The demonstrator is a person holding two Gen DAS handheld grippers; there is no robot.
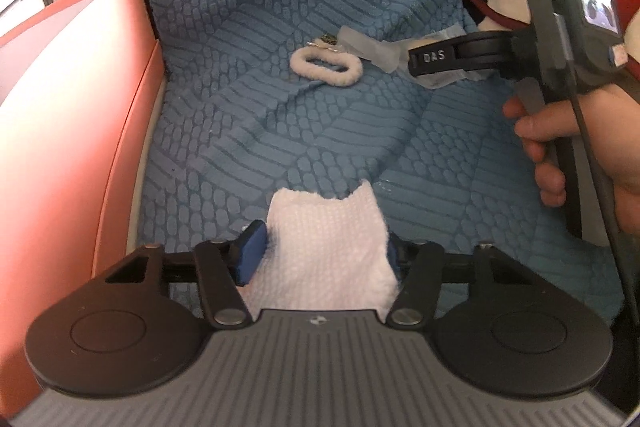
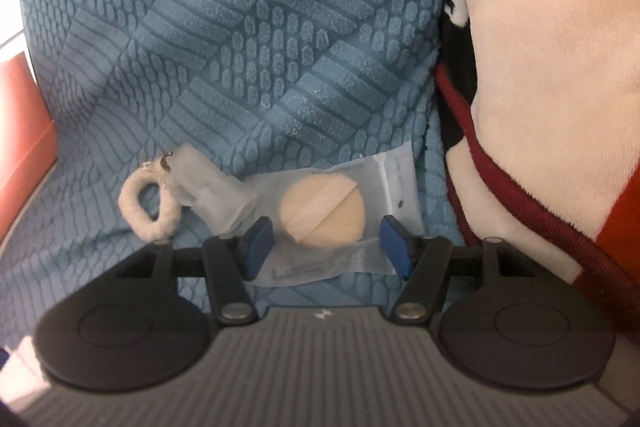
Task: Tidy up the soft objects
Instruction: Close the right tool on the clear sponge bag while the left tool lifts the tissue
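Observation:
A white knitted cloth [image 1: 326, 239] sits between the blue pads of my left gripper [image 1: 323, 253], which is shut on it just above the blue textured seat cover [image 1: 280, 147]. In the right wrist view my right gripper [image 2: 327, 247] stands open around a clear plastic bag [image 2: 384, 183] that holds a round beige puff [image 2: 322, 213]; the pads flank the puff without pressing it. From the left wrist view the right gripper [image 1: 418, 67] reaches in from the right, held by a hand [image 1: 560, 163], its tips over the bag.
A fluffy white ring [image 1: 326, 67] [image 2: 148, 211] with a small metal charm lies left of the bag, beside a translucent soft piece [image 1: 368, 47] [image 2: 216, 195]. A red side panel [image 1: 80, 107] bounds the seat on the left. A cream, black and red plush item [image 2: 540, 67] fills the right.

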